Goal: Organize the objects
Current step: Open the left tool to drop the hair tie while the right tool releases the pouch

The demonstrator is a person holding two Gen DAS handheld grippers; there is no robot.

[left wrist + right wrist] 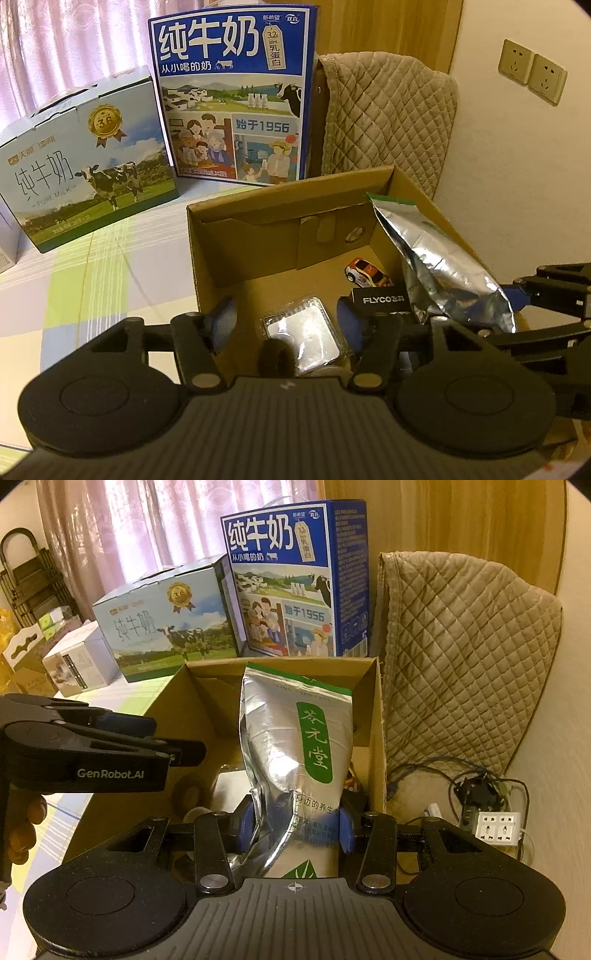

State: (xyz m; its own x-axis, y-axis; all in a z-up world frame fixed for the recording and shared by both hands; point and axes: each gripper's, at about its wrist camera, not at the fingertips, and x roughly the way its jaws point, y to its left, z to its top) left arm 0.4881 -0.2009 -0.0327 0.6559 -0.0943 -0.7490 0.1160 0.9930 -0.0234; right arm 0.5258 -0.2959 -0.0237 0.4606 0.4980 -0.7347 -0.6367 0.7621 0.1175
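Foil tea pouch (pixel 295 760) sits pinched near its base in the right gripper (pixel 297 825), upright over the cardboard box (pixel 376 716); left gripper (pixel 286 319) spread, empty; risk: the top-heavy pouch folds or slips, landing on the toy car (pixel 367 273) and FLYCO box (pixel 382 300).

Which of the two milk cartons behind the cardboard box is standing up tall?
The blue milk carton, upright on end beside the quilted cover. The pale carton with the gold medal sits lower, resting on its long side.
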